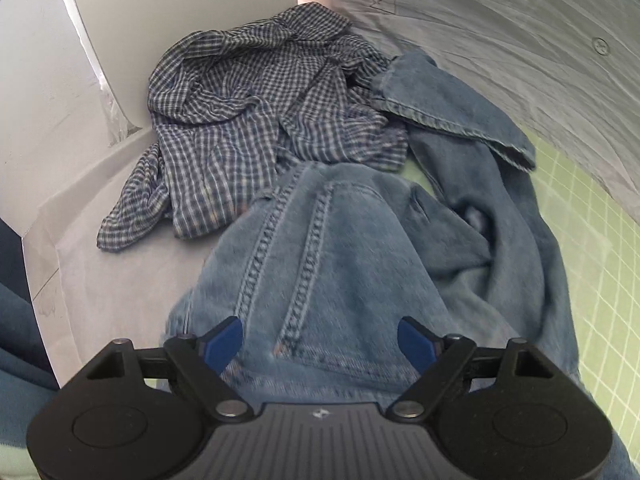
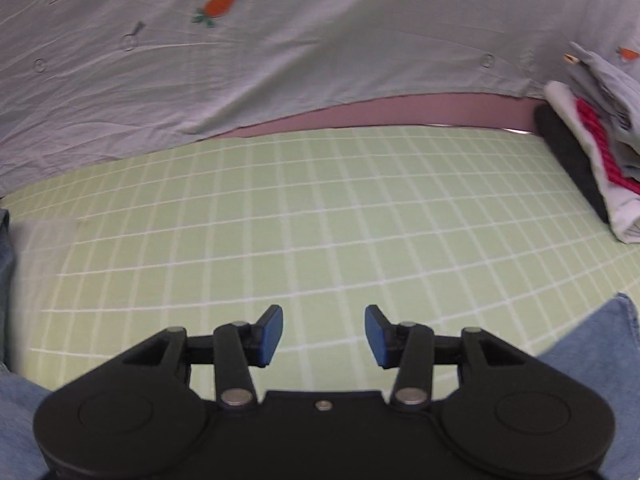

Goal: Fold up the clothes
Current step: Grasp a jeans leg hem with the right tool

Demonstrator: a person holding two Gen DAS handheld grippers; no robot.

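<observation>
Crumpled blue jeans lie in a heap in the left wrist view, the back seams facing up. My left gripper hovers over them with its blue pads wide apart and nothing pinched; it is open. Behind the jeans a blue-and-white checked shirt lies bunched up. In the right wrist view my right gripper is open over the bare green gridded mat, with nothing between its fingers. A pale grey shirt with orange carrot motifs is spread along the far side.
A stack of folded clothes sits at the mat's right edge. Blue denim shows at the lower corners of the right wrist view. White paper covers the surface left of the jeans, and the grey shirt lies to their right.
</observation>
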